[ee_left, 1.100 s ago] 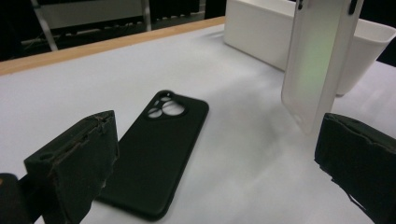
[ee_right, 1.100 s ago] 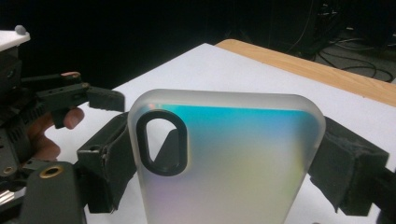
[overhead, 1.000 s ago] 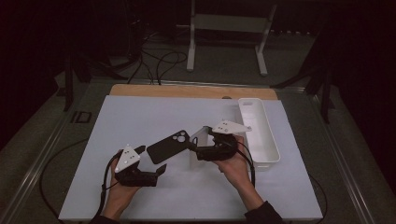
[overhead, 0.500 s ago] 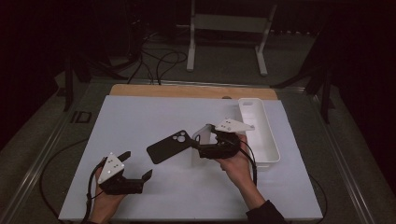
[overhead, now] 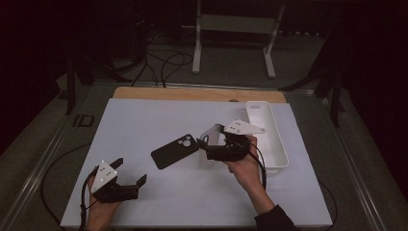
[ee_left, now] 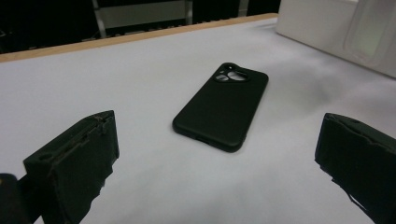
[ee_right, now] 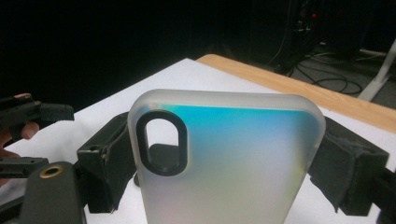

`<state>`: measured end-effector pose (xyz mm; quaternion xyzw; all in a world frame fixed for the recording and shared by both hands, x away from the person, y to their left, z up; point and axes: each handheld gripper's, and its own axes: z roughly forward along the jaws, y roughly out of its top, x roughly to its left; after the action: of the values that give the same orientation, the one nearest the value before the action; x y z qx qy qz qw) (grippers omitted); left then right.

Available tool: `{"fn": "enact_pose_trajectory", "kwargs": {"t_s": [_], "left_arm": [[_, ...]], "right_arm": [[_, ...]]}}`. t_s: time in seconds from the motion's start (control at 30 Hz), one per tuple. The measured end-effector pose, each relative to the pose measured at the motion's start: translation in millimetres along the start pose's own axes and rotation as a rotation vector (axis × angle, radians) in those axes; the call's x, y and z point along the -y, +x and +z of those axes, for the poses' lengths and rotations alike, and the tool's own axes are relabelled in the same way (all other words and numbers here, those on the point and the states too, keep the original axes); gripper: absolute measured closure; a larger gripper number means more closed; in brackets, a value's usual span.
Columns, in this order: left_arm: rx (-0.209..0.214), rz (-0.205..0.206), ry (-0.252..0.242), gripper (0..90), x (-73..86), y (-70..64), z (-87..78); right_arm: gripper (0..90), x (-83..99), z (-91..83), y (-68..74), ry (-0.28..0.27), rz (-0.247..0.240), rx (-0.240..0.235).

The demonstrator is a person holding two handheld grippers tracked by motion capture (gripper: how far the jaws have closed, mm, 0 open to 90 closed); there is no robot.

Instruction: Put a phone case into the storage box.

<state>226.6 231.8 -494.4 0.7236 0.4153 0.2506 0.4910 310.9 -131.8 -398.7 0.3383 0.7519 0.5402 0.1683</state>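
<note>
The right gripper (overhead: 208, 143) clamps a frosted case (ee_right: 224, 158) upright, clear of the black case (overhead: 175, 151) at nine o'clock; the left gripper (overhead: 131, 172) gapes, ready.

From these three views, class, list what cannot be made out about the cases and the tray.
- Black case: its inner face, turned to the table.
- Frosted case: lower end cut off by the right gripper view's bottom edge.
- White tray: its contents, too small in the high view.

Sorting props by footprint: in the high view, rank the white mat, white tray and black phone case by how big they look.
1. white mat
2. white tray
3. black phone case
The gaps are plain, so nearness to the camera doesn't change the order.
</note>
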Motion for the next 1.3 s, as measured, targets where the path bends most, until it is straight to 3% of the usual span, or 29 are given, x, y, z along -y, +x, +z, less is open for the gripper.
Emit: {"fn": "enact_pose_trajectory", "kwargs": {"t_s": [0.07,0.43,0.77,1.3], "left_arm": [[0.004,-0.012,-0.007,0.3,0.5,-0.2,0.7],[-0.013,0.01,0.002,0.3,1.5,-5.4,4.7],[-0.021,0.0,-0.007,0.3,1.5,-4.0,4.3],[-0.027,-0.001,-0.003,0.2,1.9,-4.3,5.5]], "right_arm": [[16.5,-1.7,-1.0,-1.0,-0.008,0.0,0.004],[16.5,-6.8,-1.6,-5.7,-0.021,-0.002,0.024],[16.5,-9.6,-1.3,-17.8,-0.012,0.025,0.047],[16.4,-14.6,2.4,-28.0,-0.003,0.02,0.079]]}}
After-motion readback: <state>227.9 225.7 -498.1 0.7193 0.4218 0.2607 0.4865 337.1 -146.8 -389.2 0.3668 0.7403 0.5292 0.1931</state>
